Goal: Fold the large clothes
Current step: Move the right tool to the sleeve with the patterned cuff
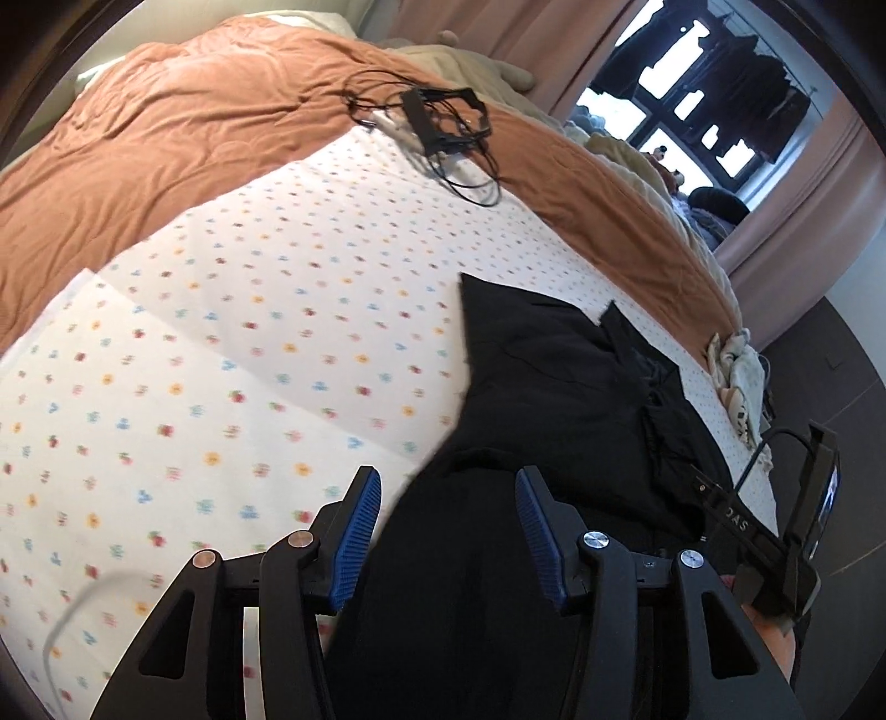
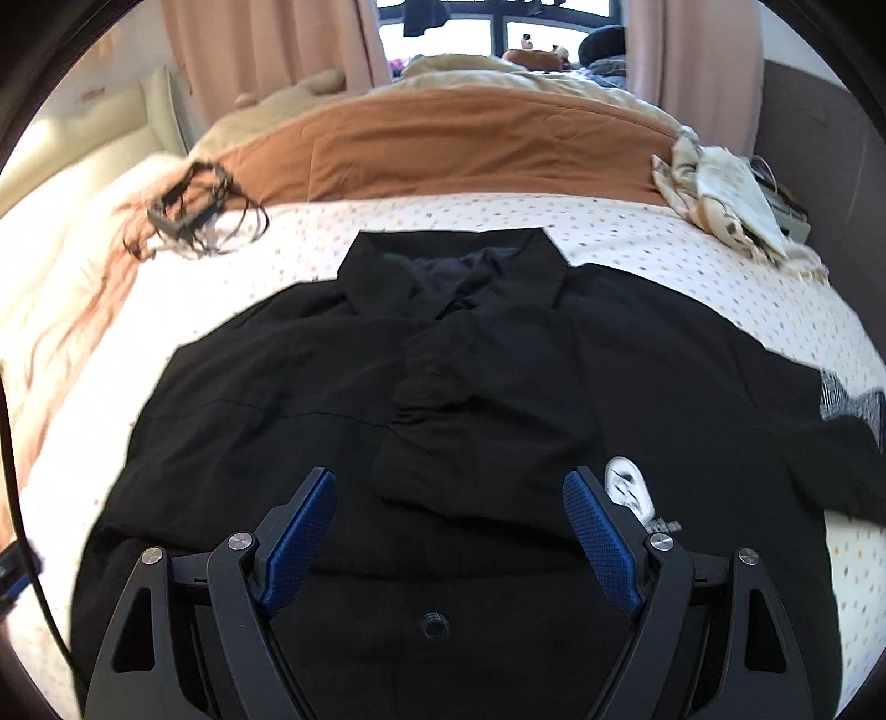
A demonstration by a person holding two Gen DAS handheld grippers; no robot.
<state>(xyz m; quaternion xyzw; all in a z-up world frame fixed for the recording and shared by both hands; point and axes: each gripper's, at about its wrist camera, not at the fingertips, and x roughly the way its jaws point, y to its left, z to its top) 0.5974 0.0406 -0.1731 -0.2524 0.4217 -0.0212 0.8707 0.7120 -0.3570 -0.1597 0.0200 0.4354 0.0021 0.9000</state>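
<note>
Bed sheet (image 2: 637,243): white, dotted with small coloured flowers, it covers the near part of the bed and bears everything else named here.
Orange quilt (image 2: 454,149): lies across the bed beyond the sheet, on the window side of the black shirt.
Black shirt (image 2: 498,354): spread on the flowered sheet, collar toward the quilt, front up. One sleeve is folded in across the chest. A white printed mask figure (image 2: 628,487) shows on the front, just beside the right gripper's outer finger. In the left wrist view the same shirt (image 1: 554,376) fills the lower right, its edge running out over the sheet.
Curtains (image 2: 266,50): pink, hanging either side of the window beyond the quilt.
Patterned cloth (image 2: 720,194): cream, crumpled at the bed's edge, well apart from the shirt's collar on the right.
Cable bundle (image 2: 194,210): a black frame with tangled black wires, where quilt and sheet meet, well apart from the shirt's left shoulder.
Left gripper (image 1: 448,526): over the shirt's edge, blue pads apart at a middling gap. Black cloth lies in the gap, but whether the pads press on it cannot be told.
Right gripper (image 2: 448,531): released, jaws spread wide above the lower front of the shirt, nothing pinched between the blue pads. Part of its rig also shows at the right edge of the left wrist view.
</note>
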